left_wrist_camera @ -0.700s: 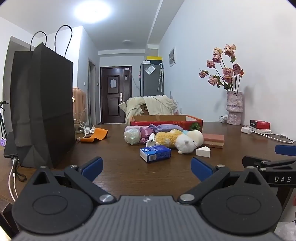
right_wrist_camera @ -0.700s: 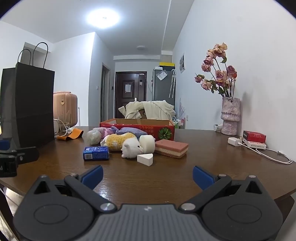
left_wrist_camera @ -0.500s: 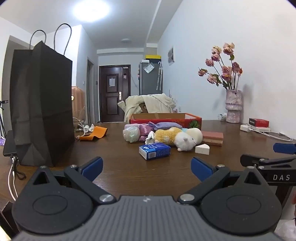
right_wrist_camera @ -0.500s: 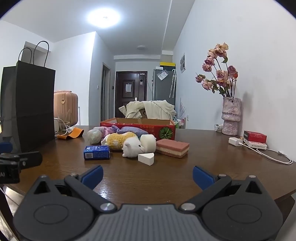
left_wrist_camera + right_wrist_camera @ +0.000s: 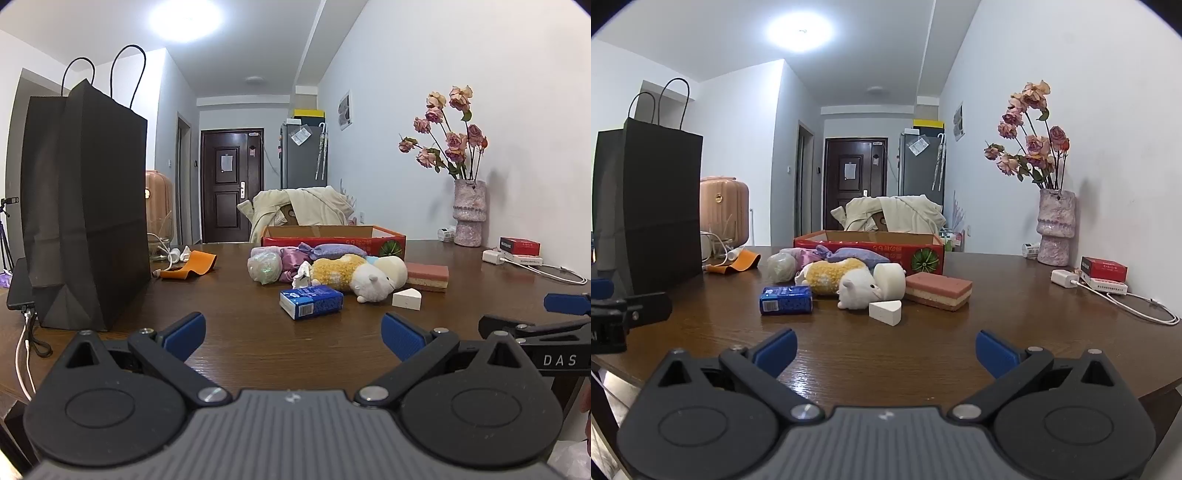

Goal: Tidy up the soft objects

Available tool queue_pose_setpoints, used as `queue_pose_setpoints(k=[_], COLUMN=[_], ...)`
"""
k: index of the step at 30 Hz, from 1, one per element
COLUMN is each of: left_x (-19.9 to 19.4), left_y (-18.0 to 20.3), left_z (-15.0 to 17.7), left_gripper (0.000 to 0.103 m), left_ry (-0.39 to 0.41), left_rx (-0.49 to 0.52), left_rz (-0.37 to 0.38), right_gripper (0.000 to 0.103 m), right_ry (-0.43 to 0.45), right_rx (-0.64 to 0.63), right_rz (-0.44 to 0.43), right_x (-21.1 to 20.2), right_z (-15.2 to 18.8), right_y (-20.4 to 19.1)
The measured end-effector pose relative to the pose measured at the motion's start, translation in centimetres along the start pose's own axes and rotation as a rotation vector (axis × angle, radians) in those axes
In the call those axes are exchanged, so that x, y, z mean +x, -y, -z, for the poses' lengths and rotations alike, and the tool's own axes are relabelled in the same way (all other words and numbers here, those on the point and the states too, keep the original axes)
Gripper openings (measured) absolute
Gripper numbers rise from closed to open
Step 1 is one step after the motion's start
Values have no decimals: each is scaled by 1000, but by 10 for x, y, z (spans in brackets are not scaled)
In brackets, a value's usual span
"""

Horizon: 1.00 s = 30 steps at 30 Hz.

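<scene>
A heap of soft things lies mid-table before a red cardboard box: a white plush, a yellow plush, purple cloth, a clear-wrapped ball, a pink sponge, a white wedge and a blue tissue pack. My left gripper is open and empty, short of the heap. My right gripper is open and empty, also short of it.
A tall black paper bag stands at the left. An orange strap and cables lie beside it. A vase of dried roses, a red box and a charger with cable are at the right.
Both grippers have edged slightly forward toward the heap; the objects have not moved.
</scene>
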<state>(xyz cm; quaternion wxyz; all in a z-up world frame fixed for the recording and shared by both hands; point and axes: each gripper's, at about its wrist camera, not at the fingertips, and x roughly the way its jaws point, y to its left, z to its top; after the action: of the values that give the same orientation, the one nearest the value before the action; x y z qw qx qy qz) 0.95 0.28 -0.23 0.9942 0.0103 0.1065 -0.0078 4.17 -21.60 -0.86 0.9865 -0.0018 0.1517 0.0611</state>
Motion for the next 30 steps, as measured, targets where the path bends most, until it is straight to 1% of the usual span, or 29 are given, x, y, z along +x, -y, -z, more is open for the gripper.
queue_pose_setpoints(k=[2, 6, 30], left_x=[0, 0, -1], left_y=[-1, -1, -3], left_z=[-1, 0, 0], left_gripper=[103, 103, 103], left_ry=[0, -1, -5], left_rx=[-1, -4, -7], left_rz=[-6, -4, 1], right_gripper=[103, 103, 103], right_ry=[-4, 18, -1], right_rx=[4, -11, -6], right_rz=[-6, -5, -10], right_x=[1, -2, 0], right_z=[0, -1, 1], right_y=[-1, -3, -1])
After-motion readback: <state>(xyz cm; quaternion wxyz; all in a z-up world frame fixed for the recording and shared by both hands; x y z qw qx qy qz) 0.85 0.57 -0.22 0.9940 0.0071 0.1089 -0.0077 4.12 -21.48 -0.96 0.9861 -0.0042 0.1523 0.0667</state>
